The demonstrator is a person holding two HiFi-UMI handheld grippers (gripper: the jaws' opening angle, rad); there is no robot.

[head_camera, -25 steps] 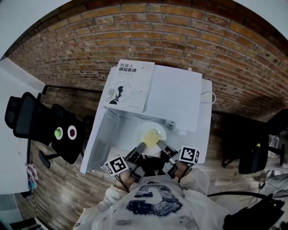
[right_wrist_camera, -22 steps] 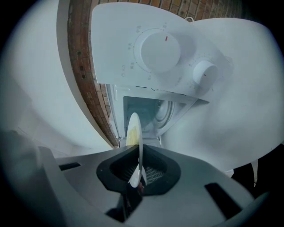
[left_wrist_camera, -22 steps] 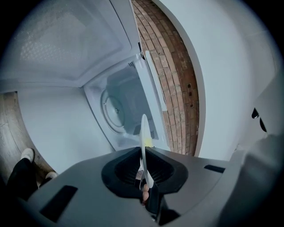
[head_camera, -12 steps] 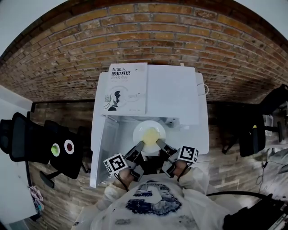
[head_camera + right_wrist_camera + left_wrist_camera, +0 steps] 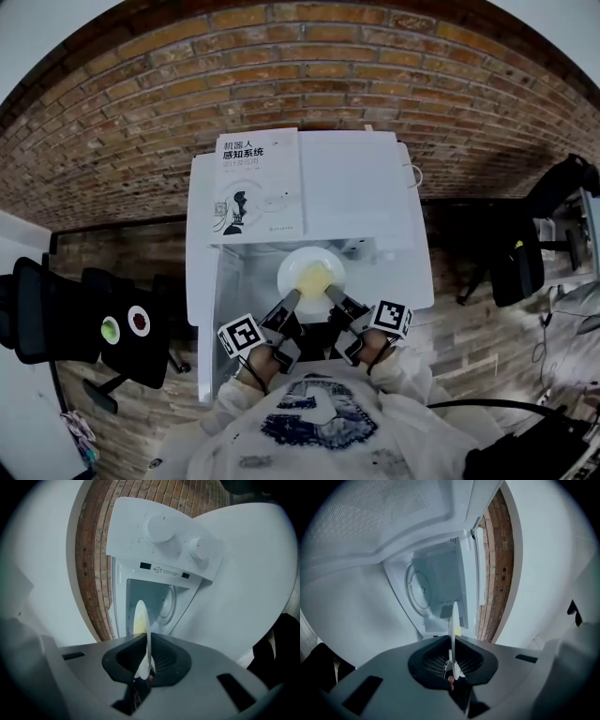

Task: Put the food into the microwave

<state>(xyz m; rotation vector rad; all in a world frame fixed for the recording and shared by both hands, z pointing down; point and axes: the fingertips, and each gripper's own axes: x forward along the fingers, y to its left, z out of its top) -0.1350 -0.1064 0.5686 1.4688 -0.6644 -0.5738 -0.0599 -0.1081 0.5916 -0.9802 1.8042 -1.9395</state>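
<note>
The left tongs (image 5: 292, 301) and right tongs (image 5: 331, 300) each pinch the plate's (image 5: 312, 272) near edge, with the open microwave (image 5: 361, 192) straight ahead.

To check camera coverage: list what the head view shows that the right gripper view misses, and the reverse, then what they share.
Head view only: the white-covered book lying on top of the white microwave, and the left gripper on the plate's rim. Right gripper view only: two round white dials on the microwave's front. Both: the microwave, the red brick wall, and the round white plate of yellow food, held by the right gripper.
</note>
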